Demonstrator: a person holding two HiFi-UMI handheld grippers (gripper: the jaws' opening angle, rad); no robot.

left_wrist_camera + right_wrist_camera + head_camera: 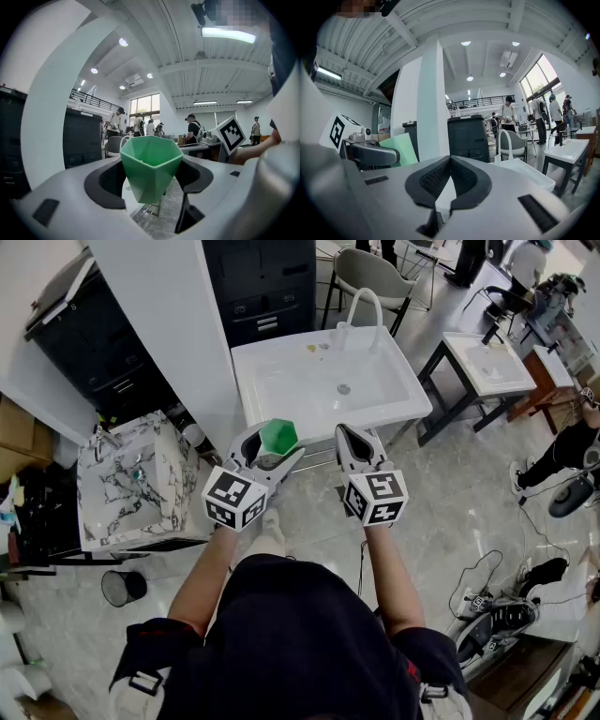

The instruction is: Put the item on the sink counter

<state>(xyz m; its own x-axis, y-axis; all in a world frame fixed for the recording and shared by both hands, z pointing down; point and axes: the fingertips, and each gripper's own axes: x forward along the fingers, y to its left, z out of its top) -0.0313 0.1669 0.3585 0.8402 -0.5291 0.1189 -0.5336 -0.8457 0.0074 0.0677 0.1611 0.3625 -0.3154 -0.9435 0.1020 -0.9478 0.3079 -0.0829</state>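
A green faceted cup (278,436) stands upright between the jaws of my left gripper (267,454), which is shut on its sides. The left gripper view shows the cup (150,164) with its open mouth up, held in the air in front of the white sink (281,345) with its curved white faucet (366,304). To the right of it, at about the same height, my right gripper (351,441) is shut, its fingertips touching with nothing between them (450,161). The cup (401,150) also shows at the left of the right gripper view.
A marble-patterned sink (131,484) stands at the left and a second white sink on a black stand (487,362) at the right. Behind are a white pillar (178,324), a black cabinet (262,287) and a grey chair (370,273). A bin (124,587) and cables lie on the floor.
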